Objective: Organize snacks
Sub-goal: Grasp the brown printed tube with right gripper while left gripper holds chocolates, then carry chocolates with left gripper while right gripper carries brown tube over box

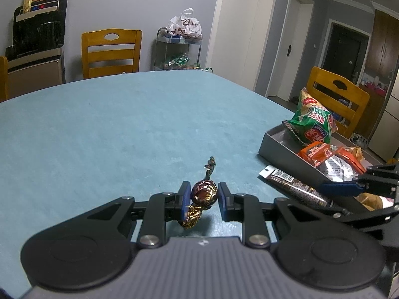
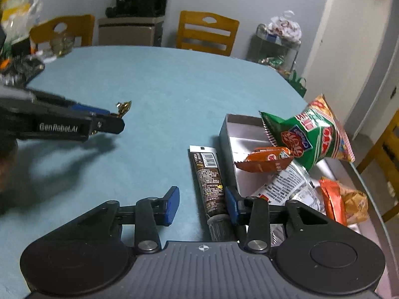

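Note:
My left gripper (image 1: 203, 195) is shut on a brown-and-gold foil-wrapped candy (image 1: 204, 192) and holds it just above the blue table; the candy's twisted end (image 2: 123, 107) shows in the right wrist view. My right gripper (image 2: 203, 203) is open, with a dark brown snack bar (image 2: 209, 182) lying on the table between its fingers, close to the right finger. The bar lies beside a grey box (image 2: 228, 134) that holds a green chip bag (image 2: 314, 137), orange packets (image 2: 266, 159) and a silver packet (image 2: 289, 184).
The blue table (image 1: 112, 129) spreads out ahead. Wooden chairs (image 1: 111, 52) stand around it. A wire cart with a plastic bag (image 1: 179, 47) stands by the far wall. A black appliance on a cabinet (image 1: 37, 39) stands at the far left.

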